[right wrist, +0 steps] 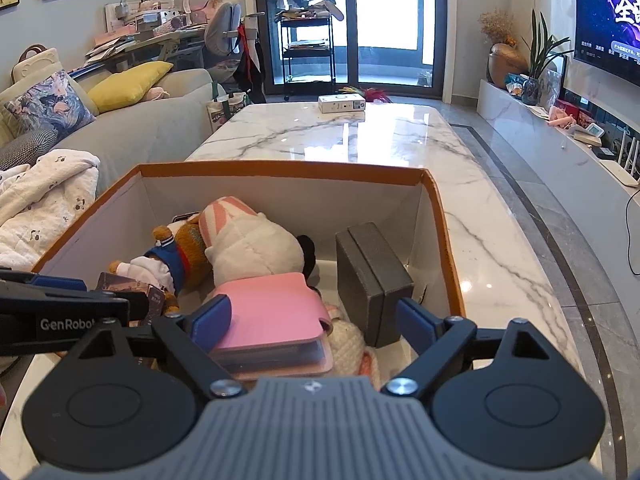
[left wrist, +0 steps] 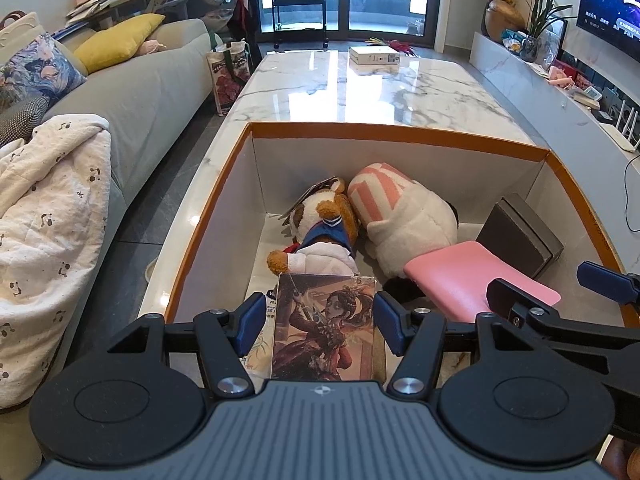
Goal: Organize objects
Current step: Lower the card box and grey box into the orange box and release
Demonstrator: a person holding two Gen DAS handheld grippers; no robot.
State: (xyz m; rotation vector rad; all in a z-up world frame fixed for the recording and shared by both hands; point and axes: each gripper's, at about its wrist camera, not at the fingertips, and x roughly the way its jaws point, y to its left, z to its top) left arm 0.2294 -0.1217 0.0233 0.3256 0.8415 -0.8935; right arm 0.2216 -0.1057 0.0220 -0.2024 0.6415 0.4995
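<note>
An orange-rimmed box [left wrist: 396, 130] with white inner walls is seen standing on the marble surface [left wrist: 360, 88]. In the left wrist view the left tongs [left wrist: 316, 322] are held over the near end of the box, at 6 o'clock, and an illustrated card [left wrist: 326, 326] stands between their blue pads [left wrist: 250, 326]; the pads sit just beside the card's edges, and it cannot be told whether they actually press it. Beyond the card, toward 12 o'clock, a brown and white plush dog [left wrist: 320, 220] in a blue and white outfit is laid on the box floor, and a white plush with pink stripes [left wrist: 400, 216] is pressed against it at 2 o'clock. A pink wallet [left wrist: 476, 276] rests at 3 o'clock, touching a dark grey case [left wrist: 520, 232] leaned against the right wall.

In the right wrist view the right tongs [right wrist: 310, 322] are spread wide, nothing being gripped; the pink wallet [right wrist: 268, 312] lies between their fingers, lying over a cream knitted item [right wrist: 352, 344]. The grey case [right wrist: 372, 276] is seen just beside the right finger, at 2 o'clock. The left tongs [right wrist: 60, 292] are seen at 9 o'clock. A small white box [right wrist: 342, 103] is set at the far end of the surface, at 12 o'clock, well apart from the orange-rimmed box
</note>
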